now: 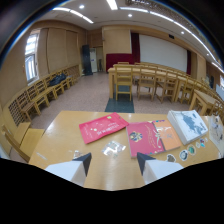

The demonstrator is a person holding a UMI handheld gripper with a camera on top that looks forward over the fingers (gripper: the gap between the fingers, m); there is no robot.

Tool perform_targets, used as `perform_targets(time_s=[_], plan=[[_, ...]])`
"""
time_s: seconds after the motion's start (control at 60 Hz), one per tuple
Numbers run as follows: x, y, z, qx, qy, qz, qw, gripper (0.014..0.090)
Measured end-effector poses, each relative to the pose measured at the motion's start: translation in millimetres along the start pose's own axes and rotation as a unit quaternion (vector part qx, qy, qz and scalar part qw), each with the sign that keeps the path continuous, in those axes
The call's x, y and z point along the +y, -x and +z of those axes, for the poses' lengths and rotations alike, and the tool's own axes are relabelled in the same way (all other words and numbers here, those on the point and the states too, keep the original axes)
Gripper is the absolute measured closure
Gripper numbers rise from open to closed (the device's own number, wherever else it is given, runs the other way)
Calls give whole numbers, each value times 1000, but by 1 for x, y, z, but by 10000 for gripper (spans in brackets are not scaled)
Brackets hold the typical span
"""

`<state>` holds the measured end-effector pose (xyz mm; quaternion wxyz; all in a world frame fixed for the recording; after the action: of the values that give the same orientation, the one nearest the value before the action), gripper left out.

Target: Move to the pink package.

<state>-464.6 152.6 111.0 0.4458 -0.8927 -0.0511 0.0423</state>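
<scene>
Two pinkish-red flat packages lie on the wooden table. One package sits beyond my fingers, a little left of centre and turned at an angle. The other package lies just ahead of my right finger. My gripper hovers above the table's near part, open, with nothing between its fingers. A small clear wrapper rests on the table just ahead of the gap between the fingers.
An orange booklet and a white pack with a dark print lie right of the packages. Several small round stickers sit near them. Wooden chairs and desks stand beyond the table's far edge.
</scene>
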Motion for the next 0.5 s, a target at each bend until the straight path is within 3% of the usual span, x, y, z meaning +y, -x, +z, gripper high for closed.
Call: perform_targets(time_s=[0.233, 0.5], plan=[[-17, 24, 79, 4, 1, 8, 1000, 185], [-22, 35, 100, -5, 3, 9, 1000, 192]])
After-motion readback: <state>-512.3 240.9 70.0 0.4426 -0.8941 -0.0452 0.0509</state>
